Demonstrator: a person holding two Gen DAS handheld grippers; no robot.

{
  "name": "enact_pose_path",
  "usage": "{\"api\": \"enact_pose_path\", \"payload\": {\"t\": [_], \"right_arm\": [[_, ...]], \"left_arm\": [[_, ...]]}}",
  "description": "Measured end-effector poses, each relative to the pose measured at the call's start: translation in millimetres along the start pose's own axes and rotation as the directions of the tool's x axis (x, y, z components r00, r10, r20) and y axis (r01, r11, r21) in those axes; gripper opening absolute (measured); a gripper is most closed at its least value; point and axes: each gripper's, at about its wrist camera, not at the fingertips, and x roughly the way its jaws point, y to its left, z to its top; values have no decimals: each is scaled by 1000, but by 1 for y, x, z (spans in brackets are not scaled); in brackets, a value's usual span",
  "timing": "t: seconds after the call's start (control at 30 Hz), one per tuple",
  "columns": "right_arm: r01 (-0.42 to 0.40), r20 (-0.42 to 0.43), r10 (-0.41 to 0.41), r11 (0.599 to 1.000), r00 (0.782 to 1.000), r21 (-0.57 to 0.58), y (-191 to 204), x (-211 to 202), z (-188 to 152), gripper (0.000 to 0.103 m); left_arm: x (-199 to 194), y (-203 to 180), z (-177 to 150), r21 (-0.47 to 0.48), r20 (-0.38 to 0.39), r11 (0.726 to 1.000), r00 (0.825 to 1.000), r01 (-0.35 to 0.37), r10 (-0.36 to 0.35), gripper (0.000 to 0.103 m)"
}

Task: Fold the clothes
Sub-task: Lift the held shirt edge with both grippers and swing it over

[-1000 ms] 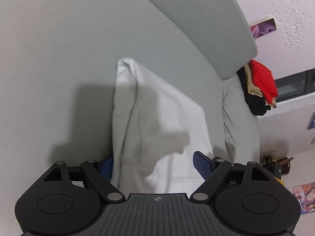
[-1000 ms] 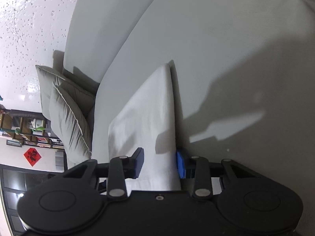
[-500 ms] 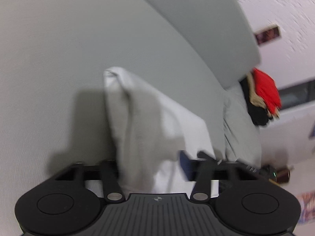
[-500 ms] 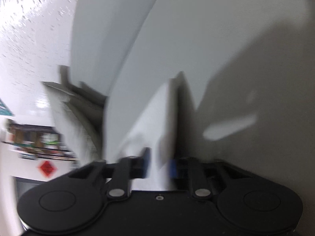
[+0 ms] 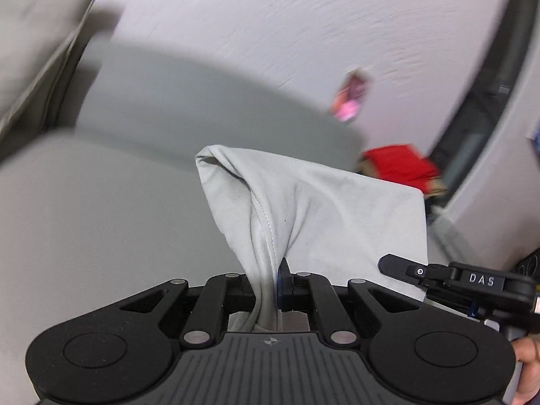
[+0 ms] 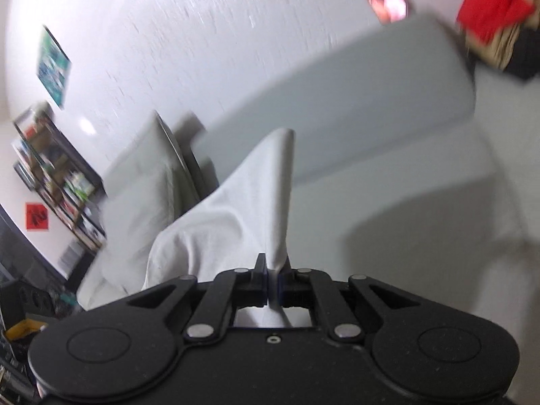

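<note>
A pale grey garment (image 5: 303,209), already folded into a narrow panel, hangs lifted above a grey sofa seat (image 5: 84,219), bunched where it is held. The left gripper (image 5: 273,287) is clenched on one near corner, its jaws closing that last bit with cloth pinched between them. The right gripper (image 6: 271,283) is clamped tight on the other near corner; from the left camera it also shows as a black arm at the garment's right edge.

To do this fold well, both corners should likely travel level and together, keeping the edge between them taut, and land squarely on the far edge before either grip lets go. An uneven lift would probably skew the panel.

Counted: one garment in hand, two grippers, one sofa backrest (image 6: 337,108), one pale cushion (image 6: 141,182), one heap of red and dark clothes (image 6: 496,10) beyond the backrest.
</note>
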Motion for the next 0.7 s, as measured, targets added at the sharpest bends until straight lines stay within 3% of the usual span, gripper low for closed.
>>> {"api": "enact_pose_path", "payload": {"t": [0.17, 0.37, 0.53, 0.7], "right_arm": [[8, 200, -6, 1000, 980, -10, 6, -118, 20, 5], [87, 388, -80, 996, 918, 0, 2, -248, 33, 5], [171, 441, -166, 985, 882, 30, -13, -313, 29, 5], [227, 406, -270, 962, 873, 152, -70, -320, 17, 5]], "left_arm": [[-37, -81, 11, 92, 112, 985, 982, 145, -155, 6], [-44, -172, 5, 170, 139, 924, 920, 343, -368, 6], [-28, -221, -14, 164, 67, 874, 879, 457, -472, 6], [33, -249, -41, 153, -105, 866, 880, 475, -464, 6]]}}
